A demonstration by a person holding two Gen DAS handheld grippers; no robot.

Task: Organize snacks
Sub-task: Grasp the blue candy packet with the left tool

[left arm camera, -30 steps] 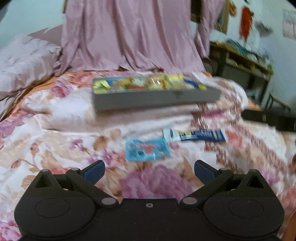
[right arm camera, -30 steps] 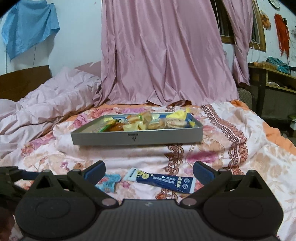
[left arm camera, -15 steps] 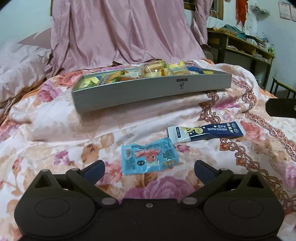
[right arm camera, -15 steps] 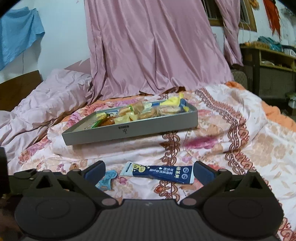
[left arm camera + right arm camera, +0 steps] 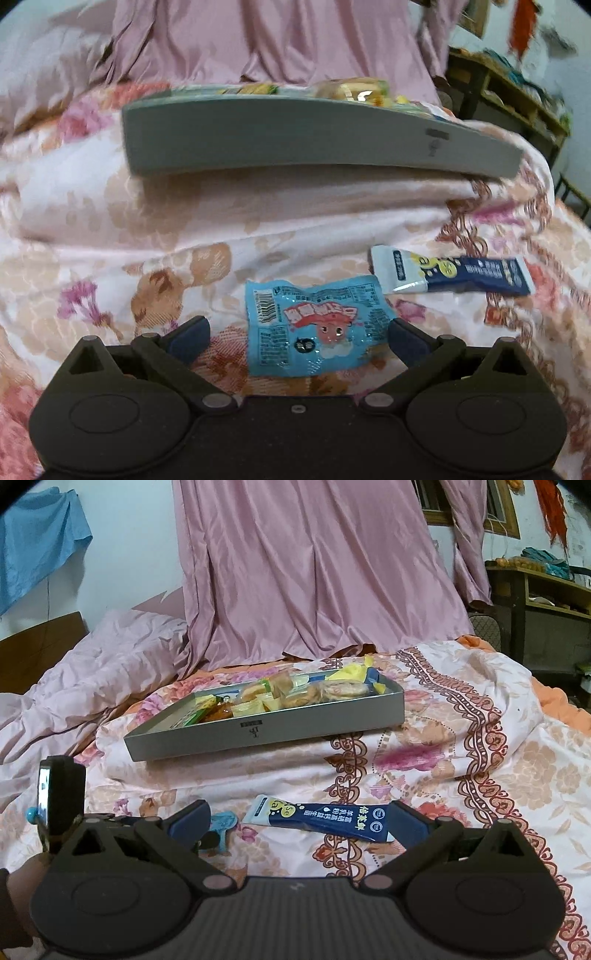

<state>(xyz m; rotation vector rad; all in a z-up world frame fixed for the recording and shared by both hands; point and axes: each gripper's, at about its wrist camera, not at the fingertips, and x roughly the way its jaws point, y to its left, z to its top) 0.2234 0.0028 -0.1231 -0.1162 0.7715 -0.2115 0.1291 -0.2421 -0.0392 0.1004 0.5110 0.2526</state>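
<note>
Floral bedspread (image 5: 110, 221), left hand-held gripper (image 5: 297, 334) low, agape around blue packet (image 5: 314, 328), right hand-held gripper (image 5: 297, 819) agape over navy sachet (image 5: 325, 818)

A bedroom in a home. A bed spread with a floral quilt (image 5: 461, 738) fills the foreground; a crumpled pink duvet (image 5: 92, 672) lies to the quilt's left against a wooden headboard (image 5: 40, 646). Pink curtains (image 5: 314, 572) hang behind the quilt, and a cluttered wooden shelf (image 5: 543, 602) stands to its right.
</note>
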